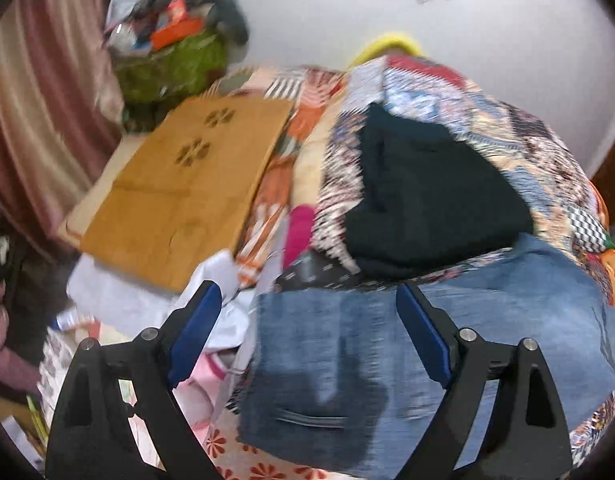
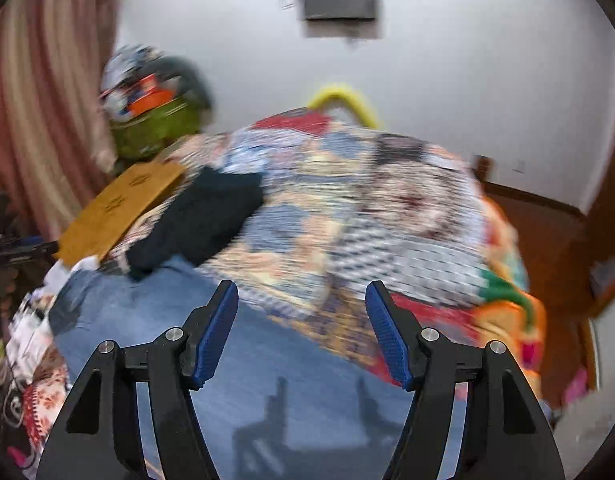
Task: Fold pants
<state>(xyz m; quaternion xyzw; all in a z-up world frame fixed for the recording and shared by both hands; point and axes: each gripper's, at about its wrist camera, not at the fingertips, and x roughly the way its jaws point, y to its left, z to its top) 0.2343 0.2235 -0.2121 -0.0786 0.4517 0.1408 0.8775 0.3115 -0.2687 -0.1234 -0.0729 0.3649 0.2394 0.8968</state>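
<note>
Jeans (image 1: pixel 347 360) lie folded on the near edge of a bed (image 2: pixel 347 208), just below both tools, with dark folded clothing (image 1: pixel 423 204) beyond them. The left tool (image 1: pixel 309 296) and right tool (image 2: pixel 301 294) both stand apart and empty. Clutter at the near left could snag a tool, and a careless grab might undo the fold.

Faded blue jeans (image 1: pixel 347 360), black garment (image 1: pixel 423 200), multicoloured patchwork bedcover (image 2: pixel 347 208)

We've got both claws angled down, nothing gripped. Left claw (image 1: pixel 307 312) w/ jaws spread wide; right claw (image 2: pixel 301 312) jaws apart too, narrower gap. Blue pads (image 2: pixel 215 336) bare on both.
</note>
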